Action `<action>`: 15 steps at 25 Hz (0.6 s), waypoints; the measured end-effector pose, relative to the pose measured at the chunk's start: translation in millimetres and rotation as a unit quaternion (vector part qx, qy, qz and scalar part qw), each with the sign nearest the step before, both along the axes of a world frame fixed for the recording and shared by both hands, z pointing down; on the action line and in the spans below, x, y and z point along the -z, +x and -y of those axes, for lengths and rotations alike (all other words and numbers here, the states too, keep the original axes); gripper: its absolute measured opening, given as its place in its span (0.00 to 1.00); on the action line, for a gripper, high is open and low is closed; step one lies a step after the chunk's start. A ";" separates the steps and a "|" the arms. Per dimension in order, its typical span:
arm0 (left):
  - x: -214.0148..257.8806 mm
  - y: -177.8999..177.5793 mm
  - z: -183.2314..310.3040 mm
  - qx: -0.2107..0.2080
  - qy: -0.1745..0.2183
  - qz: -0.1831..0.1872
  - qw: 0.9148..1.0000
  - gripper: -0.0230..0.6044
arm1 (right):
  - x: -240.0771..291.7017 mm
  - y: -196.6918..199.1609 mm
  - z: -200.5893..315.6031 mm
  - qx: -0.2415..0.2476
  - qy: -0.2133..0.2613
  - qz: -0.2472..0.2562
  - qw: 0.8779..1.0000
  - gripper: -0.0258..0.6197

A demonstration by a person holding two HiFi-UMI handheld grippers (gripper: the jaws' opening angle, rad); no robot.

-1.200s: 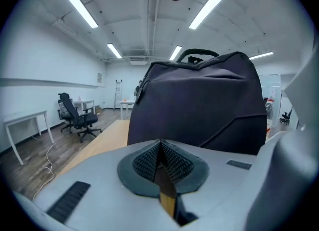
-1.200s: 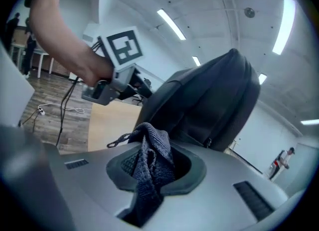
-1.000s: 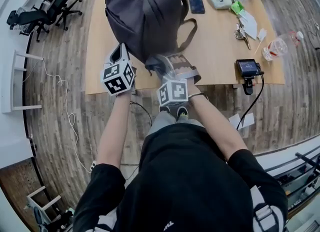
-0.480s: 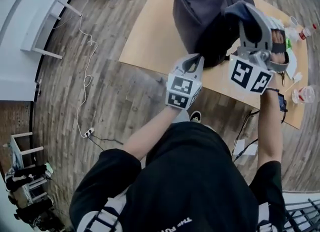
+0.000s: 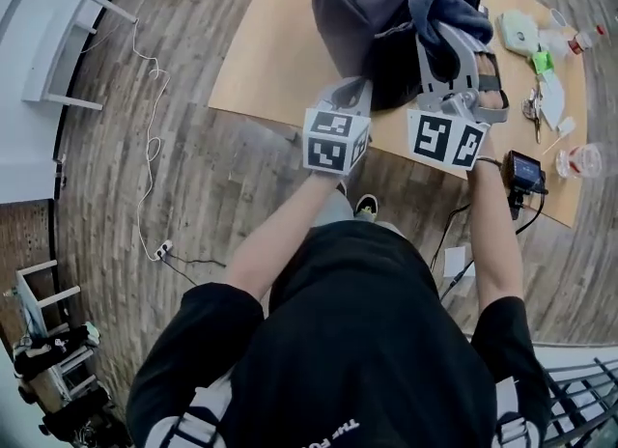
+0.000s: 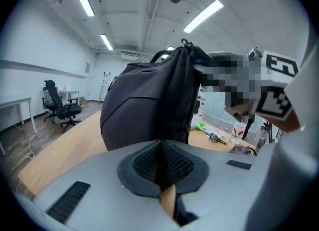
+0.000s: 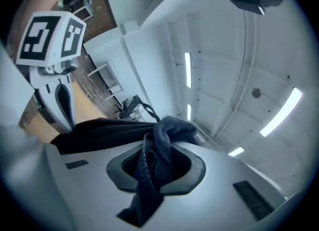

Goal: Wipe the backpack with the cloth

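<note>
Raised since a second ago, the right gripper (image 5: pixel 454 39) now holds the cloth (image 5: pixel 447 7) high against the upper side of the backpack (image 5: pixel 372 12), where before it sat low at the table edge by the bag's base. Its jaws are clamped on a bunched fold of the dark cloth, which spills out ahead of the pads and hangs down behind them. The left gripper (image 5: pixel 350 97) has come round to the near face of the bag. Its jaws are pressed together with nothing between them, and the backpack stands upright on the table (image 5: pixel 266 60) just ahead of its tips.

The step in hand looks like bringing the cloth to the start of a wiping stroke. From the right gripper view the bag's dark fabric lies just beyond the cloth, though whether they touch I cannot tell. The next move likely calls for pressing the cloth onto the fabric and drawing it down or across. The empty left gripper could steady the bag so it does not tip.
</note>
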State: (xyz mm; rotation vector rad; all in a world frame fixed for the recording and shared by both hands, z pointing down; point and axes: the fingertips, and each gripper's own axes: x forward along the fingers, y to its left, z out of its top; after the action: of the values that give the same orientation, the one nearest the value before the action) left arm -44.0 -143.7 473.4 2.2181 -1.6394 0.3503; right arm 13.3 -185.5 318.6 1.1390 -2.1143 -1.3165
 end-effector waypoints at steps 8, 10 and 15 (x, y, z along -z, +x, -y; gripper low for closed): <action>-27.7 -28.7 -27.2 0.044 -0.022 -0.026 0.998 0.06 | -126.5 -22.1 -25.3 0.062 -0.147 -0.002 0.987 0.14; -33.9 -28.9 -34.7 0.046 -0.028 -0.032 0.998 0.06 | -154.9 -30.9 -41.2 0.102 -0.197 -0.017 0.975 0.14; -42.7 -25.7 -49.0 0.041 -0.040 -0.034 0.998 0.06 | -228.7 -49.6 -68.0 0.183 -0.289 -0.081 0.936 0.14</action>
State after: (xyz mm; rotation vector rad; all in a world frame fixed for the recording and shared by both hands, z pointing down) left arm -69.7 -94.7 516.1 2.0752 -1.6449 0.3112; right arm -36.4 -117.5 547.3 0.3942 -2.4206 -0.7818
